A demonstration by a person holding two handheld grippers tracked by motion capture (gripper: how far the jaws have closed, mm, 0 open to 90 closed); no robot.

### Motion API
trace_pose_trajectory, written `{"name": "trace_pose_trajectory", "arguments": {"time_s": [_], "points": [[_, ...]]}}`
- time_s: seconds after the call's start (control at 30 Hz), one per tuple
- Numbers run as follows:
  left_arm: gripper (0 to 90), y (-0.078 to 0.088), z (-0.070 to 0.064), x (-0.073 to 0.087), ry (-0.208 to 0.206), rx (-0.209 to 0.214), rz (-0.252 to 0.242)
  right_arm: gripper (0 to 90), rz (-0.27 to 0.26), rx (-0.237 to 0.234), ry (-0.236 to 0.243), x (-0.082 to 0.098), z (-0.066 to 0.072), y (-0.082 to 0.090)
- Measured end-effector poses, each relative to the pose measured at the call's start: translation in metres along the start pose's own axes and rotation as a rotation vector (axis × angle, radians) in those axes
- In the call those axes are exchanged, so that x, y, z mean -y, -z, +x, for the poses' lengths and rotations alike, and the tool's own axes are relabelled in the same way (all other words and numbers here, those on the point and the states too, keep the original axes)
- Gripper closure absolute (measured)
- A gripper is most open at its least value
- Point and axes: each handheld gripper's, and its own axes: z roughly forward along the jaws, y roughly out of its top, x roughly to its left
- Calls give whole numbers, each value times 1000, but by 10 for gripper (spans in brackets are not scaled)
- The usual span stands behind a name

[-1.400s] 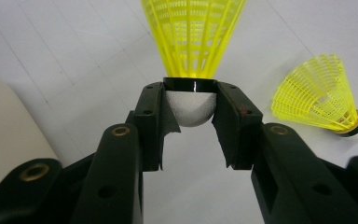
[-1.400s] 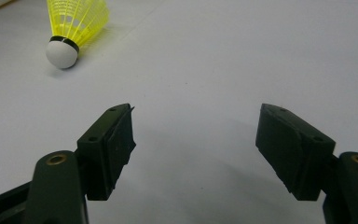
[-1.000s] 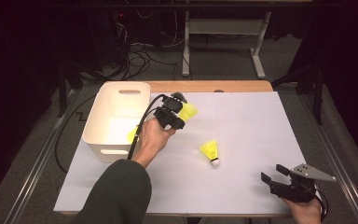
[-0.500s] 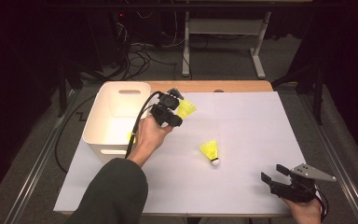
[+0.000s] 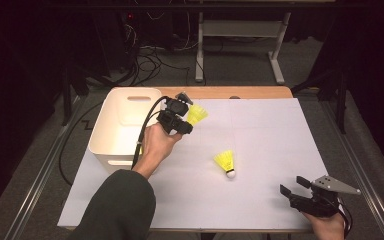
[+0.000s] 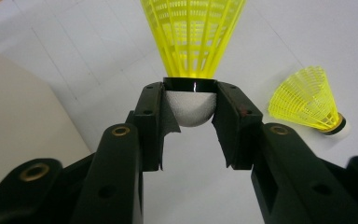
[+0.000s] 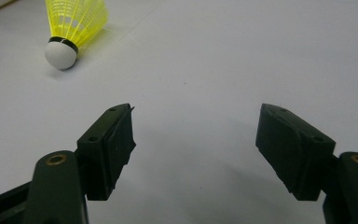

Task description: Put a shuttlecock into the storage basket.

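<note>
Shuttlecock (image 6: pixel 193 32) sits clamped by its cork in the left gripper (image 5: pixel 176 119), just right of the bin (image 5: pixel 111 131), skirt outward for a clean drop. Second shuttlecock (image 5: pixel 225 162) lies farther right. Right gripper (image 7: pixel 196 149) rests released, well right.

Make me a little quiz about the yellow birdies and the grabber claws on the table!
1. True or false: the left gripper grips a shuttlecock by its white tip.
2. Are the right gripper jaws open or shut?
3. Where does the other shuttlecock lie? A: in the white bin. B: on the white sheet.

Key: 1 true; 2 open; 3 B.
</note>
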Motion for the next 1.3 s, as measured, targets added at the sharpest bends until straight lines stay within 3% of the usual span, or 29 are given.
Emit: {"name": "trace_pose_trajectory", "arguments": {"time_s": [1.3], "points": [[646, 26, 21, 6, 56, -26, -47, 283, -1, -1, 2, 0, 0, 0]]}}
